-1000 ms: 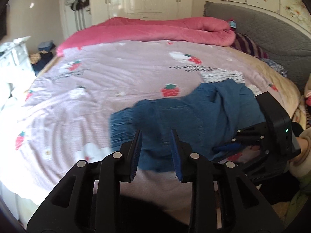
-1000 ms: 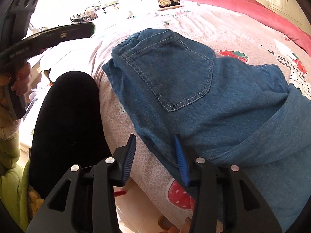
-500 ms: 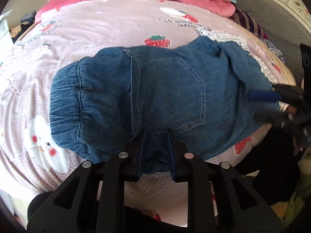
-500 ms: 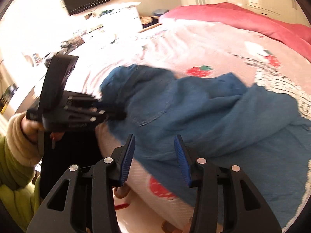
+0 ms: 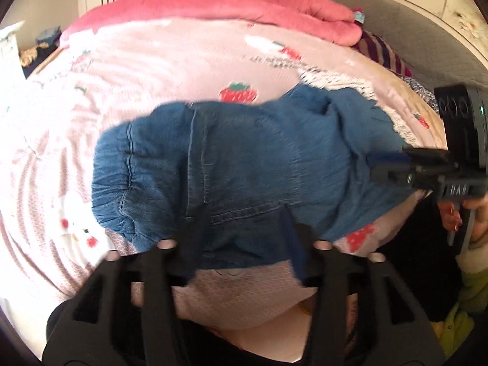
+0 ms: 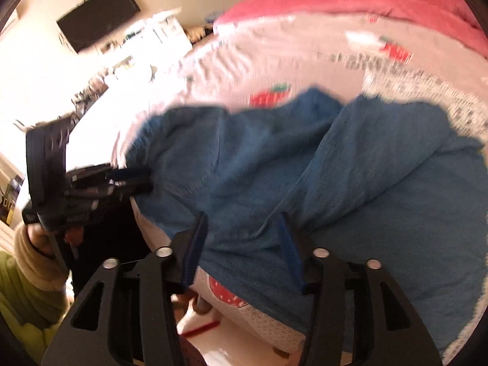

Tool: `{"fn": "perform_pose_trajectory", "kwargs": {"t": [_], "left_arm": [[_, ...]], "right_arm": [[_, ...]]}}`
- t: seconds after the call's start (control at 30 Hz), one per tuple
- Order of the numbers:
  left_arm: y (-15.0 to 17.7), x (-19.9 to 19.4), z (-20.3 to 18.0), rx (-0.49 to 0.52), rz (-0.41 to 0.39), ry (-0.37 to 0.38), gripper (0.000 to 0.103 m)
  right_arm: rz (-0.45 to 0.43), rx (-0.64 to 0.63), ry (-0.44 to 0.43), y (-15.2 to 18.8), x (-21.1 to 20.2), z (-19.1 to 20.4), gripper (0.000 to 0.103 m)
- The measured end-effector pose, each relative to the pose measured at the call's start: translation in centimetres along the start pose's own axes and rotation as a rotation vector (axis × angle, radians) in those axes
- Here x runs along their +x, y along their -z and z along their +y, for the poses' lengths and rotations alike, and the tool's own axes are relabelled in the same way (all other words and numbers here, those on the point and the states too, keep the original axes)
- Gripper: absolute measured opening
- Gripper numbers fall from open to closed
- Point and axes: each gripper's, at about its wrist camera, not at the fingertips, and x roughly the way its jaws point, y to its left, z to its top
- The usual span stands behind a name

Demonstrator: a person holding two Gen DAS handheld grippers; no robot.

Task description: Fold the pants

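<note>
Left wrist view: the pants (image 5: 244,164) lie bunched on the bedspread (image 5: 183,70) at the near edge of the bed, and the left gripper (image 5: 241,241) has just been opening — its jaws now straddle the lower denim edge without pressing it. The right gripper (image 6: 241,244) has likewise been opening and stands parted over the cloth, gripping nothing. Risk: with both released beside the edge, overhanging denim may slide off — or a re-grip may catch several layers.
</note>
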Motion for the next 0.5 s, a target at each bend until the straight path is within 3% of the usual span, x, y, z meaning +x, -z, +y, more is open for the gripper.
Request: {"fn": "perform_pose_trajectory", "kwargs": {"t": [0.1, 0.17, 0.23, 0.5], "left_arm": [[-0.7, -1.4, -1.6, 0.041, -0.042, 0.017, 0.050], [-1.3, -2.0, -2.8, 0.063, -0.074, 0.036, 0.062], [-2.1, -2.1, -4.2, 0.086, -0.093, 0.067, 0.067], [-4.8, 2.3, -9.2, 0.105, -0.030, 0.237, 0.066]], "right_arm": [[-0.061, 0.022, 0.028, -0.7, -2.0, -1.0, 0.060], [-0.082, 0.035, 0.055, -0.9, -2.8, -1.8, 0.065], [-0.094, 0.046, 0.097, -1.4, -3.5, -2.9, 0.069], [-0.096, 0.042, 0.246, -5.2, -3.9, -5.7, 0.080]]}}
